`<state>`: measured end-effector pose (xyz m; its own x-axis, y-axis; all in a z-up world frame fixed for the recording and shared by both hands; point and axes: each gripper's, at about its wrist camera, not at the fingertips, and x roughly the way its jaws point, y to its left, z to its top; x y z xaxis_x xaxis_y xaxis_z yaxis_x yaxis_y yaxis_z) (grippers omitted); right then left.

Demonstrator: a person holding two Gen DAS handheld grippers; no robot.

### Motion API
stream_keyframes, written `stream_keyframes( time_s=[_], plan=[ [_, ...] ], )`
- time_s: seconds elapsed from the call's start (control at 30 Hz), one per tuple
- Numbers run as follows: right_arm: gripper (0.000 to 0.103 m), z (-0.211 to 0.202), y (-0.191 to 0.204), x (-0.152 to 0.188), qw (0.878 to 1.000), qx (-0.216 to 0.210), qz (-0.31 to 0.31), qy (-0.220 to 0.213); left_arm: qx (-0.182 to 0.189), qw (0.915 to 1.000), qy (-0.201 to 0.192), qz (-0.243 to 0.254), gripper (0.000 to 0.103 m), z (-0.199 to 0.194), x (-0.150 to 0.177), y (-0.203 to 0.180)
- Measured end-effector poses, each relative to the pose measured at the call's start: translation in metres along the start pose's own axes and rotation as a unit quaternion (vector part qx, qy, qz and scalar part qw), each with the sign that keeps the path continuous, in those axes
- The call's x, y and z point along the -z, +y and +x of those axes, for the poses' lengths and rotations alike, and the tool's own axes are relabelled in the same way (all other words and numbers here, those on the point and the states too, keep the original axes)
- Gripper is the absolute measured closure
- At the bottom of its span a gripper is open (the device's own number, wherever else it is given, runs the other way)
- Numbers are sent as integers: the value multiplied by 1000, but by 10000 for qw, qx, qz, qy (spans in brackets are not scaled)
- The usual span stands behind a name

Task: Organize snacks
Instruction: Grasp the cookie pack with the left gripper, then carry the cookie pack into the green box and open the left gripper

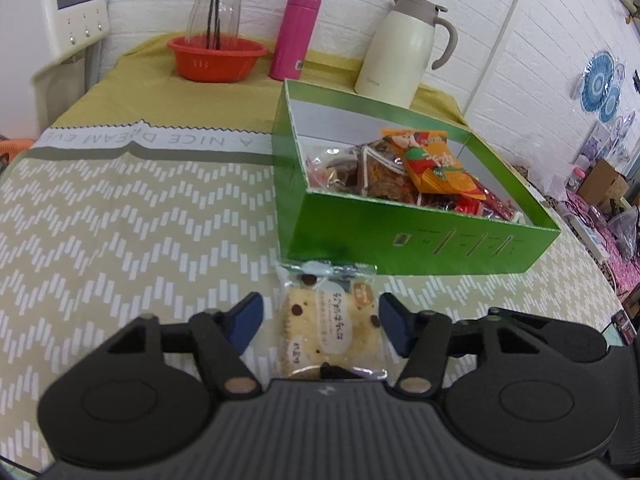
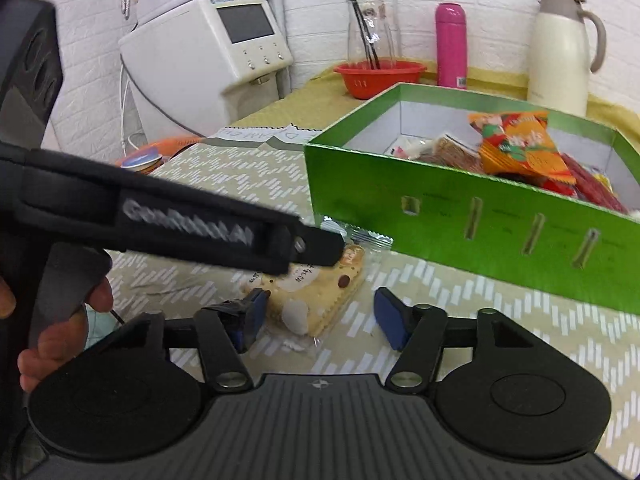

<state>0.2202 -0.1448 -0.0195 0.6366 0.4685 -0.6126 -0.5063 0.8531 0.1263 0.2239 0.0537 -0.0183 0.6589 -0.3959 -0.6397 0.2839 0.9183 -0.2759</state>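
One wrapped cake [image 1: 330,322] between left gripper [image 1: 320,322] jaws, untouched, right gripper [image 2: 318,318] apart, one green box [image 1: 420,236].

The counter [image 1: 120,208] is covered by a chevron-patterned cloth [image 1: 80,264]. At the back an orange bowl [image 1: 216,58] is seen with a glass carafe [image 1: 218,4] standing in it, then a pink flask [image 1: 294,34] and a cream jug [image 1: 404,48]. A green box [image 1: 420,240] is set to the right, and a wrapped cake [image 1: 332,320] is laid just before it.
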Motion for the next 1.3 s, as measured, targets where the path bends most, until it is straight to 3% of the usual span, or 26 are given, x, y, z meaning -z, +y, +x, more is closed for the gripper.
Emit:
stream_keyframes(
  time_s=[0.03,0.07,0.33,0.57,0.6,0.73,0.87,1.0,1.1,1.2,1.23,1.27,1.3],
  plan=[
    [41,-1,0,0,9999,-108,-1,2,-27,10000,64,45,59,2,1,-2],
    [46,-4,0,2,9999,-141,32,10,-89,9999,45,128,59,3,3,-5],
    [65,-27,-20,14,9990,-298,338,57,-41,9989,205,420,63,2,10,-36],
    [68,-56,-38,34,9984,-141,550,14,200,9971,418,610,62,5,18,-65],
    [68,-58,-40,36,9984,-119,558,36,130,9973,393,609,55,3,19,-66],
    [51,-63,-42,38,9982,-192,573,-2,-50,9976,456,509,53,-2,20,-60],
    [27,-59,-34,36,9986,-361,388,-56,-107,9976,577,361,53,-1,21,-57],
    [26,-52,-27,33,9996,-268,111,11,33,9980,572,253,53,5,18,-60],
    [18,-48,-26,32,9997,-244,-15,-20,-15,9985,467,287,53,8,18,-63],
    [24,-43,-21,34,9996,-182,-199,-129,-67,9986,340,407,58,10,21,-69],
    [34,-43,-20,35,9995,-137,-207,-176,-125,9986,306,403,59,9,22,-71],
    [53,-44,-20,35,9996,3,-204,-199,-159,9988,270,365,61,7,24,-71],
    [54,-45,-22,34,9998,6,-114,-182,-182,9989,241,346,65,5,25,-72]
  ],
)
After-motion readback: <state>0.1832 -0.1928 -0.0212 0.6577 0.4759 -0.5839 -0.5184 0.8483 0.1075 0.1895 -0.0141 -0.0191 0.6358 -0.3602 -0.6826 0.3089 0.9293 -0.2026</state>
